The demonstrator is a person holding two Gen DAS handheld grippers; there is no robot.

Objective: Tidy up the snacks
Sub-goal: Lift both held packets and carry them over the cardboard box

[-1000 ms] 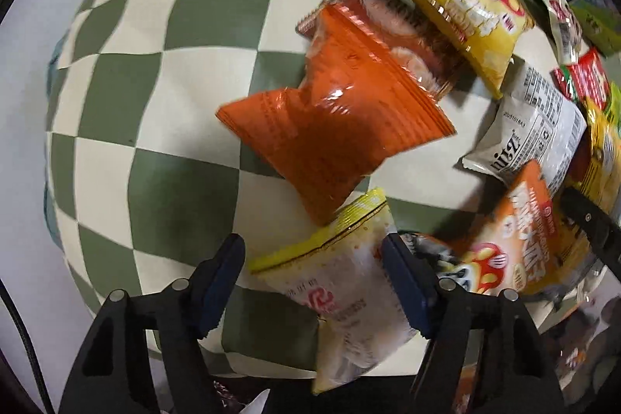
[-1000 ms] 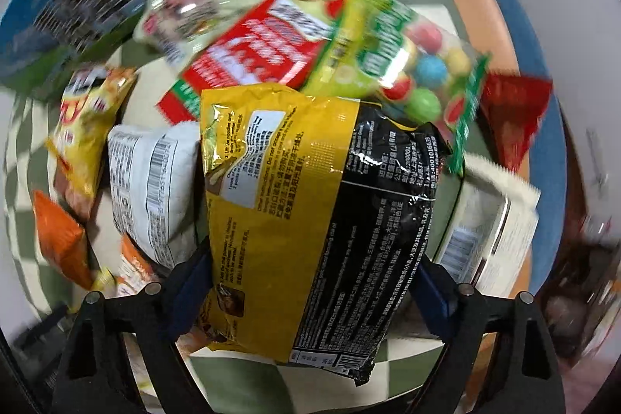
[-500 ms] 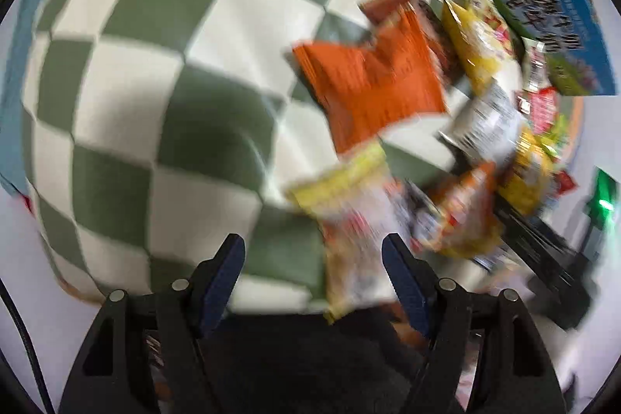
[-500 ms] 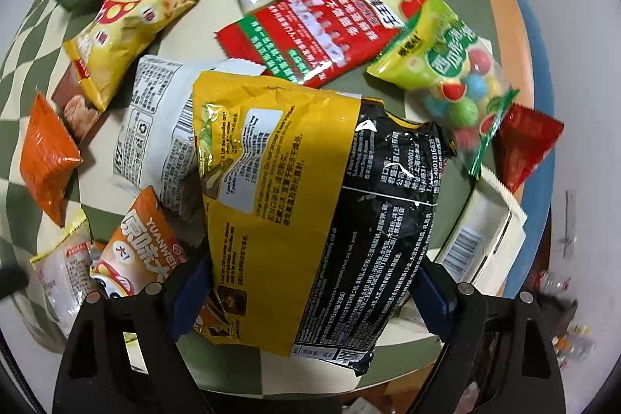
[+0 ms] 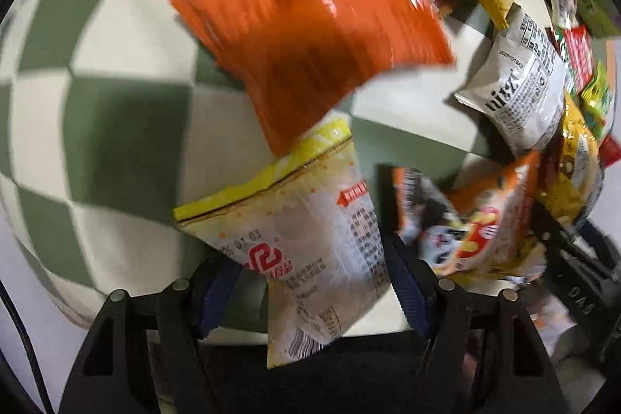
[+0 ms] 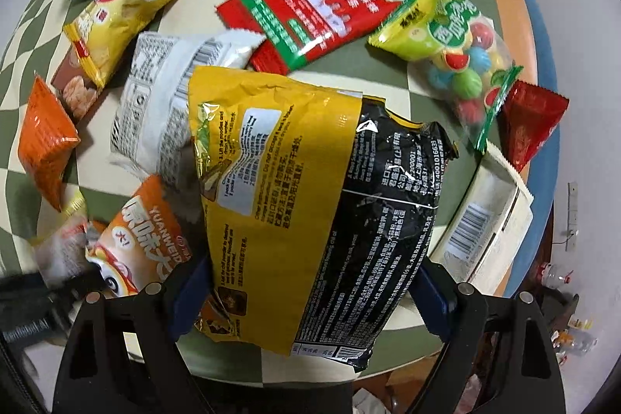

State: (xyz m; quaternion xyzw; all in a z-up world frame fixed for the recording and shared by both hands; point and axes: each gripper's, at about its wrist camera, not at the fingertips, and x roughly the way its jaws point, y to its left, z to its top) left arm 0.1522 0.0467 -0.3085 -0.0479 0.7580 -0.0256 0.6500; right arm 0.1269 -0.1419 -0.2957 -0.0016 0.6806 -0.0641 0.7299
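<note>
Right gripper (image 6: 310, 293) clamps the yellow-black noodle bag (image 6: 310, 204), held above the checkered tablecloth (image 6: 392, 96) near the table's near edge. Left gripper (image 5: 310, 293) has its fingers spread either side of a yellow-topped white packet (image 5: 306, 251); grip contact unclear. An orange packet (image 5: 310, 37) lies just beyond.

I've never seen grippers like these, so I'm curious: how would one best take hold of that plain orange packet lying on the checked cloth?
Probably by a flat crimped end. The orange packet lies flat, its pointed lower end free over bare checked cloth. Come from that open side, away from the yellow chip bag and brown packet crowding its far end. The puffed middle looks too wide and slippery for the jaws.
</note>
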